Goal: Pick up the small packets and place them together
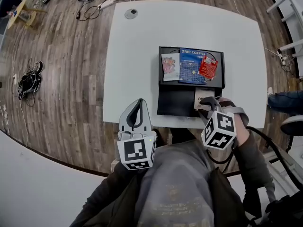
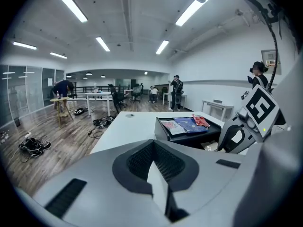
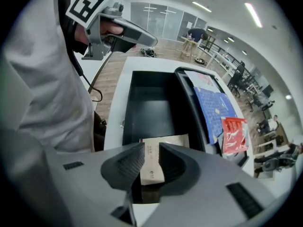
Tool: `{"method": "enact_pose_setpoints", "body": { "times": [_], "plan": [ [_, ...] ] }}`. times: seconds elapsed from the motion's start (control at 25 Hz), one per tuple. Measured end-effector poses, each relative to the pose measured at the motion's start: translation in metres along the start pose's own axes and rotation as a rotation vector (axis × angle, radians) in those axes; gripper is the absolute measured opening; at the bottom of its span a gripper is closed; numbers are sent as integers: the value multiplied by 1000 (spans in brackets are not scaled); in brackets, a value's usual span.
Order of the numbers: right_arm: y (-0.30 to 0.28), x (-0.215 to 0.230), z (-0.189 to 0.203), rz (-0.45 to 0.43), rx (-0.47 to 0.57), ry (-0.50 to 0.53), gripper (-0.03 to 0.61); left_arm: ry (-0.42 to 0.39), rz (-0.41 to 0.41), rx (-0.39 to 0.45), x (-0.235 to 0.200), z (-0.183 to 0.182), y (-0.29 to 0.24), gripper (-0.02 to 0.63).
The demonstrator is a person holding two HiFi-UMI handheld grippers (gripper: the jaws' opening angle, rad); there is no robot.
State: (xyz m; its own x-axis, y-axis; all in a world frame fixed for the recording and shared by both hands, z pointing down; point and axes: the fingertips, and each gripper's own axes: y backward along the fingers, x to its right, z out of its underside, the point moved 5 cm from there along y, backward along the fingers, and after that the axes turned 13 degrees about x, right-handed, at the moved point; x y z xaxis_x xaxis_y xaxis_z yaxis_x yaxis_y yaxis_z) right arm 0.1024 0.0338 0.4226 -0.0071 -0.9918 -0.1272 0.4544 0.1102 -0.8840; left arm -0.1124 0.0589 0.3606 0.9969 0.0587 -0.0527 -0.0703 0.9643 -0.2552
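Nearest, the left grey plastic gripper (image 1: 136, 103) has its jaws closed on nothing. The right grey gripper (image 3: 151, 151) hovers, jaws apart, over a flat beige paper packet (image 3: 173, 140) in a black tray (image 3: 147, 103).

Trays on a table (image 1: 137, 56).
At centre frame, the far tray (image 1: 162, 51) is set above the near tray (image 1: 173, 100); three packets (image 1: 191, 65) are laid abreast in the former, a fourth packet (image 1: 202, 96) at the latter's right.

We saw a white counter (image 1: 142, 56) over a brown plank floor (image 1: 71, 79), a black tray (image 1: 173, 105), a blue grid-patterned packet (image 1: 191, 66), a red packet (image 1: 207, 66), a pale pink-printed packet (image 1: 170, 64) and a beige packet (image 1: 202, 97).
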Motion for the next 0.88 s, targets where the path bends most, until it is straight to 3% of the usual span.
{"method": "enact_pose_setpoints", "body": {
  "times": [0.44, 0.6, 0.76, 0.88],
  "plan": [
    [-22, 7, 9, -28, -56, 5, 87, 12, -39, -18, -14, 6, 1, -2],
    [-27, 4, 13, 16, -159, 107, 5, 14, -41, -19, -13, 4, 3, -2],
    [-24, 6, 11, 35, -108, 60, 3, 13, -46, -15, -14, 5, 2, -2],
    [-16, 9, 8, 21, -27, -33, 3, 13, -45, -14, -12, 6, 1, -2]
  ]
}}
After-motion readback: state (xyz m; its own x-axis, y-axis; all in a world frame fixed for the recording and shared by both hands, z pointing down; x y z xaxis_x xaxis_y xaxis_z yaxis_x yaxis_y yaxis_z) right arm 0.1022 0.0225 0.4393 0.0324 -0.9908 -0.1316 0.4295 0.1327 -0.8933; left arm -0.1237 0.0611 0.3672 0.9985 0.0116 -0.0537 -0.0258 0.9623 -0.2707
